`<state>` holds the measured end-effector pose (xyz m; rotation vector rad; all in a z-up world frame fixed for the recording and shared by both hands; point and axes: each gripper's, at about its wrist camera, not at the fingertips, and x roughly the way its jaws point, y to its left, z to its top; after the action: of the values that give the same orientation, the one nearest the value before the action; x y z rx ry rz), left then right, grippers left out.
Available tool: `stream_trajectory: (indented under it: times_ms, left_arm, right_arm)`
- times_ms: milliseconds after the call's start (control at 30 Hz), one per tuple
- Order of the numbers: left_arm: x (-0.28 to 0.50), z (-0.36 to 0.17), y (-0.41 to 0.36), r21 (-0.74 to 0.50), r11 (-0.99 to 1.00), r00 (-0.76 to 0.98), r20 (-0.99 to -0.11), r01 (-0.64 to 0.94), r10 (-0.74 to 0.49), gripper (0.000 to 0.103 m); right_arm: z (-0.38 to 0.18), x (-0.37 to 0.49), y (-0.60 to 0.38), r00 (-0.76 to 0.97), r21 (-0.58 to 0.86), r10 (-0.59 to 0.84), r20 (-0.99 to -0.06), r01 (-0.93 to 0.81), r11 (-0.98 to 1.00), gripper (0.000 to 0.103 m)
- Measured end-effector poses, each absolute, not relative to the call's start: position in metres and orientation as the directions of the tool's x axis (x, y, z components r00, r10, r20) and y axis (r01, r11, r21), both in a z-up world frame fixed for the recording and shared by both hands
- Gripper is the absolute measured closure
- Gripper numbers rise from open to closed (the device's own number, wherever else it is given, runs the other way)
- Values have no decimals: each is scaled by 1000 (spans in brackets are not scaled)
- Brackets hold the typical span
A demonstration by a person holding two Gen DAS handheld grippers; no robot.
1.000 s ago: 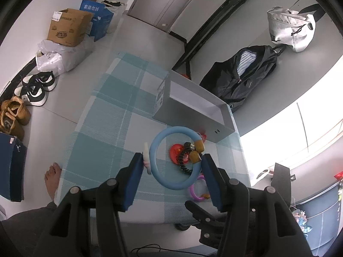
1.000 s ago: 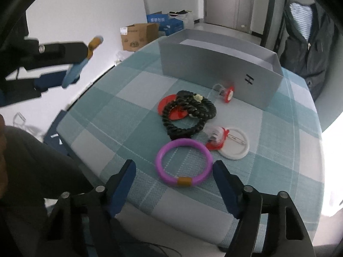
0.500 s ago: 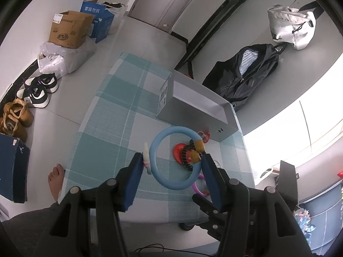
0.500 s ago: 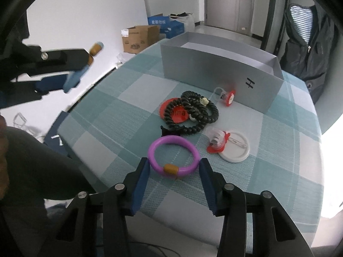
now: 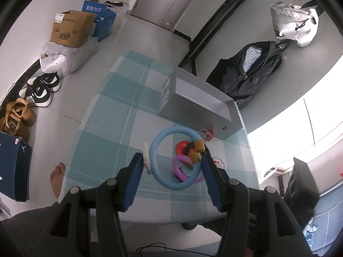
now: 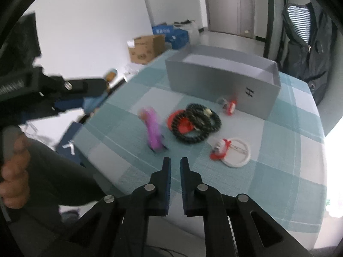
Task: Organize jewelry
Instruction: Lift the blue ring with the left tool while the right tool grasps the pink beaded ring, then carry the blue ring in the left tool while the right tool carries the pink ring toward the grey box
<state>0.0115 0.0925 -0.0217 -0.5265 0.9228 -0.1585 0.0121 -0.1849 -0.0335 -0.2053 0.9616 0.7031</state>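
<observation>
My left gripper [image 5: 172, 160] is shut on a light blue ring bracelet [image 5: 158, 150] with tan beads and holds it high above the table. My right gripper [image 6: 173, 163] is shut with nothing between its pads. A purple ring bracelet [image 6: 152, 129] stands on edge, blurred, just ahead and left of it; it also shows in the left wrist view [image 5: 182, 169]. Black braided bands [image 6: 196, 123] lie on a red disc [image 6: 182, 125]. A white disc with a red clip [image 6: 233, 152] lies to the right. A small red clip [image 6: 228, 105] sits by the grey open box [image 6: 223, 79].
The checked teal tablecloth [image 6: 278, 150] covers a small table. The left gripper's arm [image 6: 53, 92] shows at the left of the right wrist view. Cardboard boxes [image 5: 70, 29] and shoes [image 5: 40, 90] are on the floor. A dark jacket [image 5: 250, 72] hangs behind the box.
My right gripper closed around the purple bracelet, which slipped out and flipped up on edge to the left; the pads are now shut and empty. My left gripper held the blue bracelet and rose slightly.
</observation>
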Motion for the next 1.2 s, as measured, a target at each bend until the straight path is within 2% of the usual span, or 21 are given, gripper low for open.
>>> stream_trajectory:
  times_ms: [233, 333, 433, 500, 767, 967, 1033, 1200]
  left_arm:
    - [12, -20, 95, -480, 870, 610, -724, -113, -321, 53]
    - [16, -27, 105, -478, 864, 597, -743, -158, -302, 53]
    - [14, -31, 119, -530, 824, 604, -729, -202, -321, 53]
    - [12, -28, 122, -526, 825, 615, -726, -207, -308, 53]
    - [9, -24, 126, -531, 818, 641, -712, -222, -287, 53]
    - [7, -27, 141, -545, 799, 641, -714, -254, -283, 53]
    - [6, -26, 143, -549, 796, 647, -709, -257, -280, 53]
    - [7, -26, 144, -552, 793, 649, -706, -256, -282, 53]
  right_arm:
    - [-36, 19, -185, 332, 188, 473, -816, -622, 760, 92]
    - [-33, 20, -187, 310, 227, 506, -805, -626, 746, 74]
    - [-28, 15, -180, 281, 266, 549, -787, -648, 714, 65]
    - [-26, 10, -174, 270, 285, 582, -767, -669, 687, 46]
    - [-38, 11, -110, 244, 248, 573, -782, -721, 646, 45]
    - [-47, 9, -95, 312, 150, 510, -802, -720, 677, 46]
    - [-48, 8, -95, 316, 142, 509, -800, -725, 674, 51]
    - [-46, 8, -96, 327, 126, 512, -794, -736, 665, 54]
